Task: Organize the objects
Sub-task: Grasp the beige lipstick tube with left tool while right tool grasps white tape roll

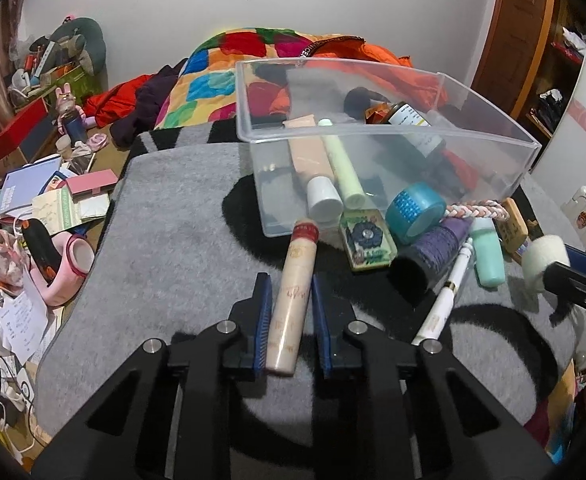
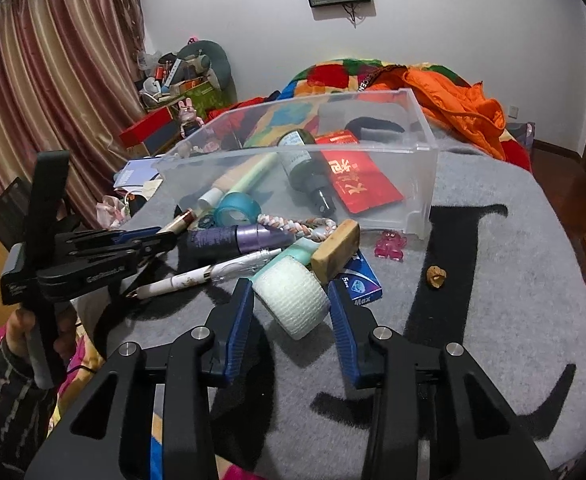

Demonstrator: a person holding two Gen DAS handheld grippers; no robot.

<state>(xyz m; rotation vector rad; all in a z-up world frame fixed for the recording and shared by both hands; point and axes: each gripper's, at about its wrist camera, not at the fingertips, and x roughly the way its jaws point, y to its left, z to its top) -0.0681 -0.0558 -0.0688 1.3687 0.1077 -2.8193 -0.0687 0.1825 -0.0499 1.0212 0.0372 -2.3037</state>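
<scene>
The left gripper had its fingers nearly touching a beige tube lying on the grey blanket, just before the clear bin. The right gripper stood wide around a white gauze roll, not yet pressing. The smooth tube could slip out or roll; the soft roll could deform and nudge the white pen beside it.

A grey blanket with black shapes carries a beige tube with a red band, a teal tape roll at two o'clock from it, a purple bottle, a white gauze roll — and a clear bin holding a red envelope.
</scene>
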